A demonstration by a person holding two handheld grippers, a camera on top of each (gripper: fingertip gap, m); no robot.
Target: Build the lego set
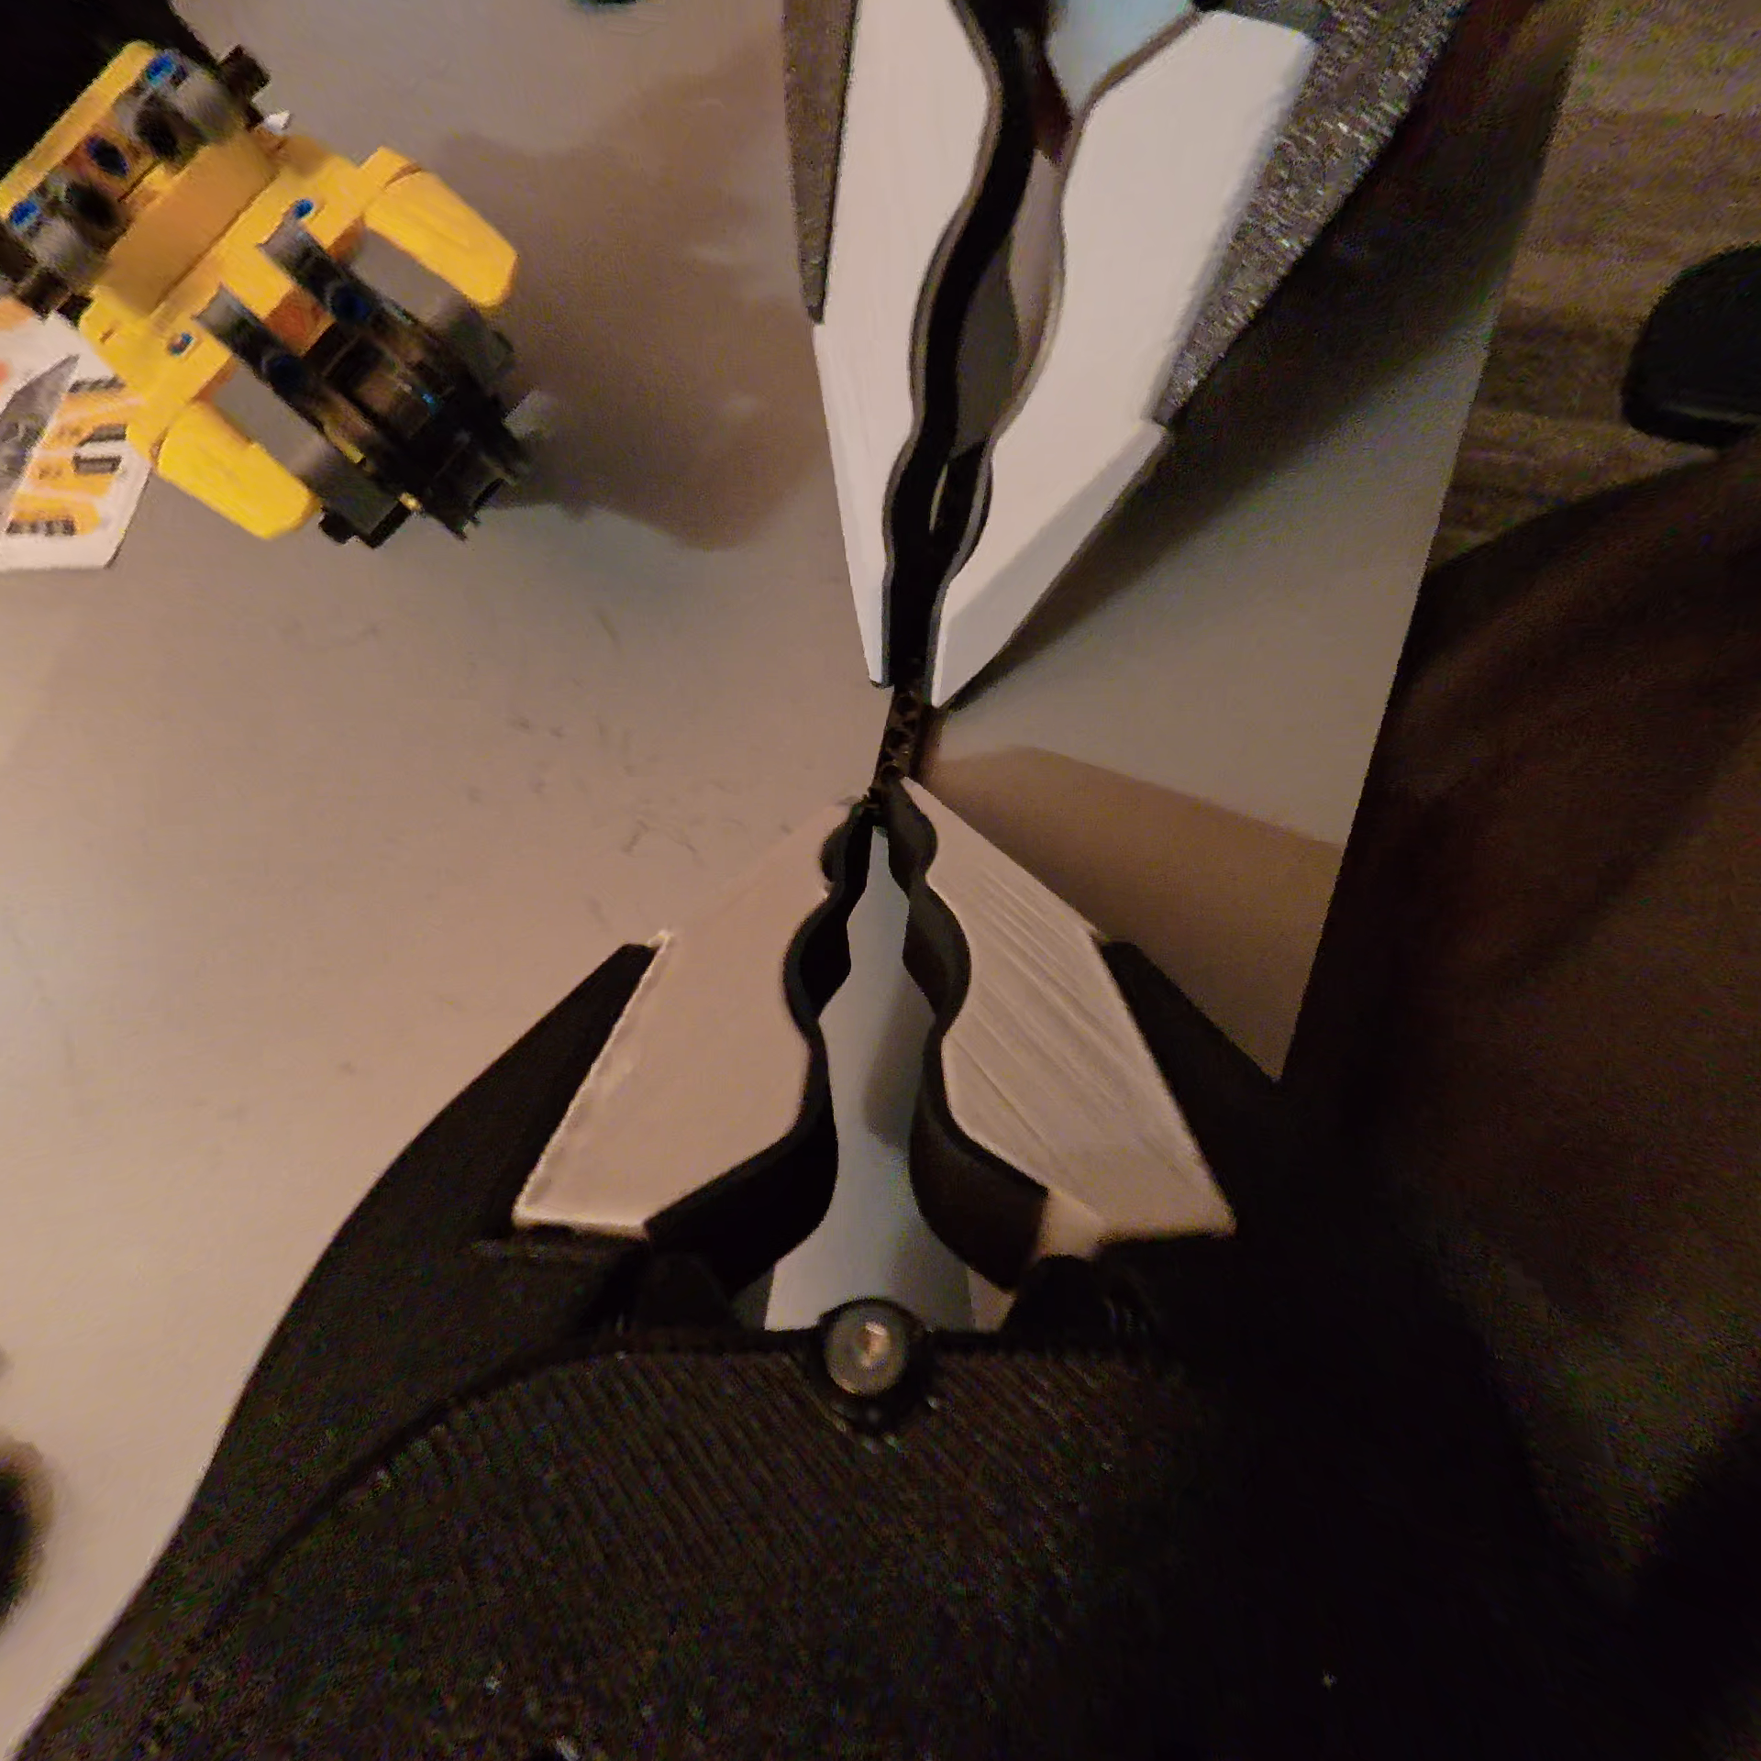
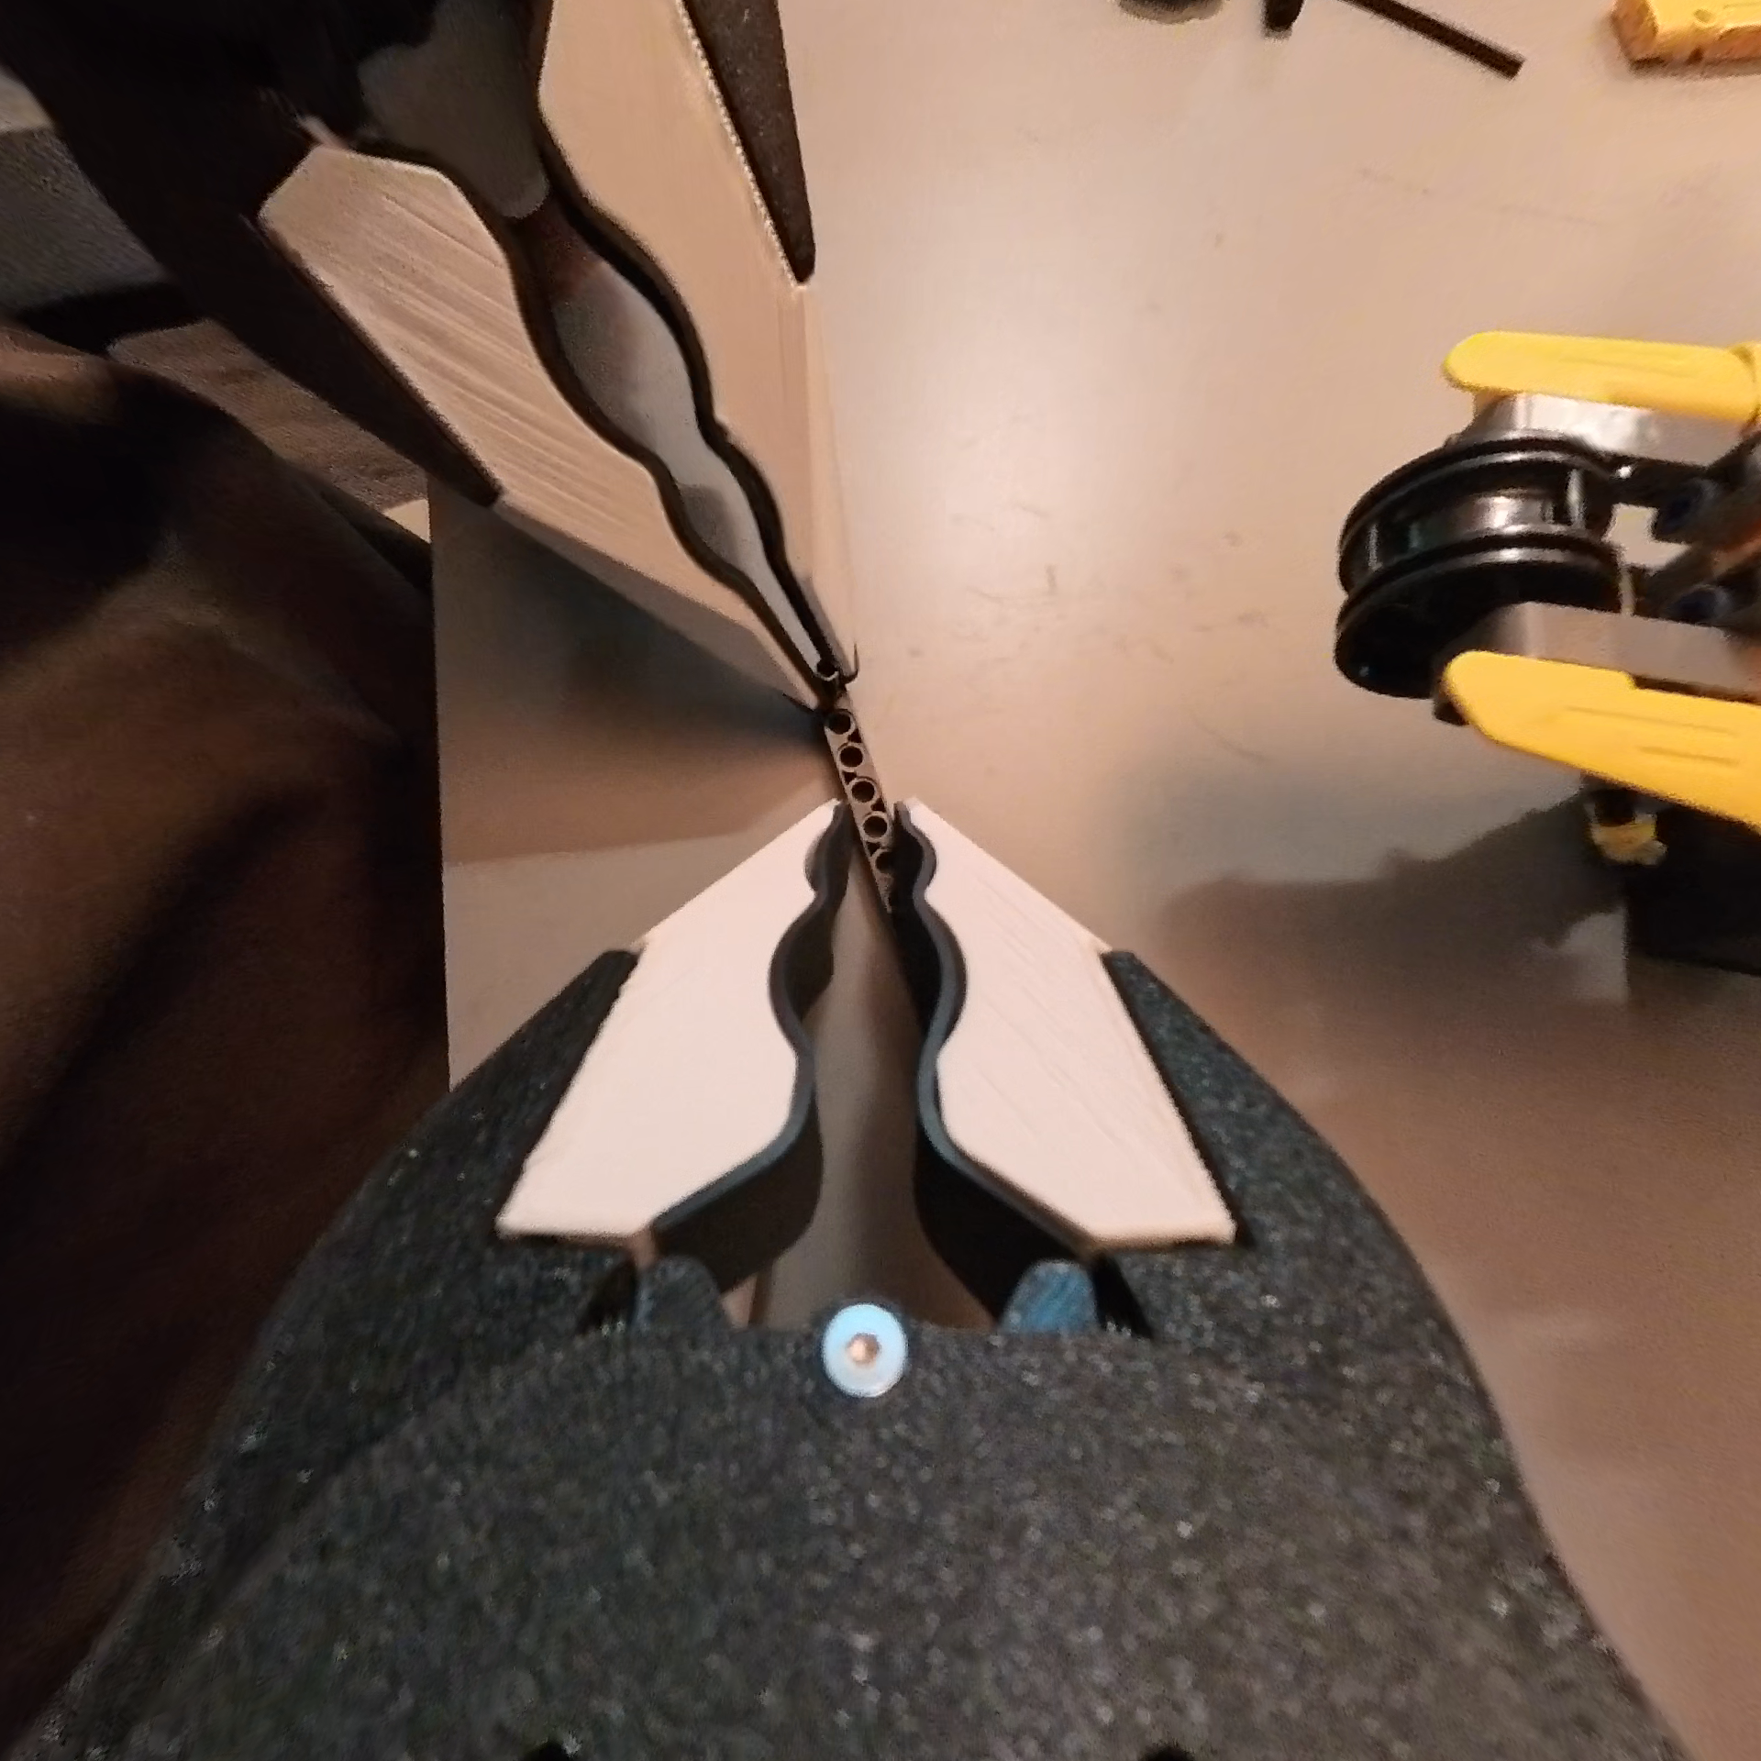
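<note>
A thin black beam with a row of round holes is held between my two grippers above the grey table. My left gripper is shut on one end of the beam. My right gripper is shut on the other end. The grippers point at each other, tip to tip: the right gripper shows at the top of the left wrist view, the left gripper at the upper left of the right wrist view. A yellow and black toy brick vehicle stands on the table to the left, and it also shows at the right edge of the right wrist view.
A printed sheet lies under the vehicle at the left edge. The grey table's edge runs down the right, with dark cloth beyond it. A small yellow piece and a black rod lie at the far top of the right wrist view. My two grippers' fingertips are within a few centimetres of each other. Left tips and right tips are each some 25 centimetres from the black rod.
</note>
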